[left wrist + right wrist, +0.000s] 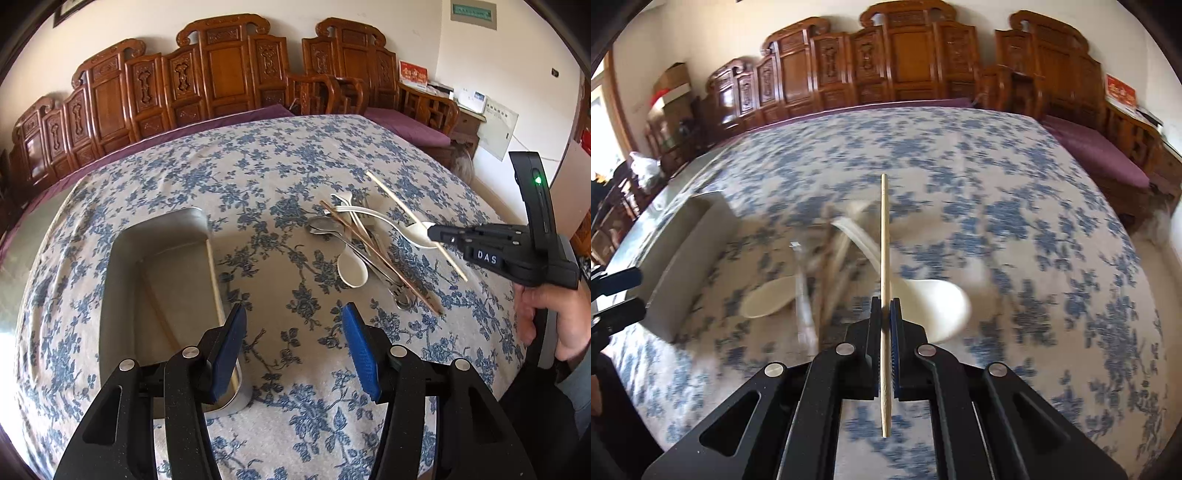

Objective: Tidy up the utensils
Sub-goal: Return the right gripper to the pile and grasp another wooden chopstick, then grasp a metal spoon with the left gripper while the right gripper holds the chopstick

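On the left of the left wrist view, a metal tray sits on the blue-flowered tablecloth. Inside it lie two chopsticks: a pale one runs along the right wall, and a darker one lies slanted across the floor. Nothing else can be made out in the tray.

The left gripper hangs just right of the tray's near corner, its blue-padded jaws spread wide with nothing between them; its left finger overlaps the tray's rim in the view.

Further right, a loose pile of utensils rests on the cloth, well apart from the tray: metal spoons, white plastic spoons and brown chopsticks, crossed over one another.

At the right edge of the pile, the right gripper, held in a hand, has its jaws closed on a pale chopstick. The stick slants from upper left to lower right, passing over the bowl of a white spoon.

In the right wrist view, the same chopstick stands pinched between the narrow jaws of the right gripper, sticking out both ahead of and behind the pads. The cloth and pile below are blurred; a large white spoon bowl lies just right of the jaws, and the tray shows at far left.
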Demonstrator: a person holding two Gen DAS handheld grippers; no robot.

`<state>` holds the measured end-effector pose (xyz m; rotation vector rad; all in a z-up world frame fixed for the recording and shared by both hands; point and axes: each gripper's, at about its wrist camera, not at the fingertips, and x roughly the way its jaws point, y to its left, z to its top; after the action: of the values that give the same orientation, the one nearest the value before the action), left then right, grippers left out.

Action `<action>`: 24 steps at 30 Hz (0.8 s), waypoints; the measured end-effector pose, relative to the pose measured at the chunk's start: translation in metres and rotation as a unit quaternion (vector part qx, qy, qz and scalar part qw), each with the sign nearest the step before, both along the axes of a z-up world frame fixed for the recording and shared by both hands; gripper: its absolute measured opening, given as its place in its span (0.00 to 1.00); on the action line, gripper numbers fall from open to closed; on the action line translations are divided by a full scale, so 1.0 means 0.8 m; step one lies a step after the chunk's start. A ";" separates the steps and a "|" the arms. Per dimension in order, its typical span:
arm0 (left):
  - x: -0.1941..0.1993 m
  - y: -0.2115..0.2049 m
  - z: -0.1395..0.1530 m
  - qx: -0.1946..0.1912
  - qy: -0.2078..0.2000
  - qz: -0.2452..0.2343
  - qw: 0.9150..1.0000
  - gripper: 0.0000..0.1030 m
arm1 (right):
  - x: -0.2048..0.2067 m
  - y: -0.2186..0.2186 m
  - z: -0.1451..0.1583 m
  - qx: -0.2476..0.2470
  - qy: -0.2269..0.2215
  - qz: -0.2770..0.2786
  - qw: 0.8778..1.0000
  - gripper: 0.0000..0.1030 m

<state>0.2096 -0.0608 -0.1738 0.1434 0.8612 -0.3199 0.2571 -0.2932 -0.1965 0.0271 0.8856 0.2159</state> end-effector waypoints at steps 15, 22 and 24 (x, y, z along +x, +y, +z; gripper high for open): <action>0.073 -0.067 -0.024 0.000 0.038 -0.009 0.999 0.50 | 0.011 -0.050 -0.004 0.025 0.000 -0.039 0.999 0.05; 0.115 -0.092 -0.047 -0.008 0.070 0.002 0.997 0.50 | 0.015 -0.053 -0.006 0.044 0.003 -0.042 0.998 0.05; 0.124 -0.098 -0.055 -0.009 0.079 0.004 0.997 0.49 | 0.015 -0.053 -0.006 0.051 0.004 -0.042 0.998 0.05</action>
<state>0.3086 -0.1394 -0.2179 0.0974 1.0149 -0.3343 0.2692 -0.3356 -0.2009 0.1605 0.8787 0.1824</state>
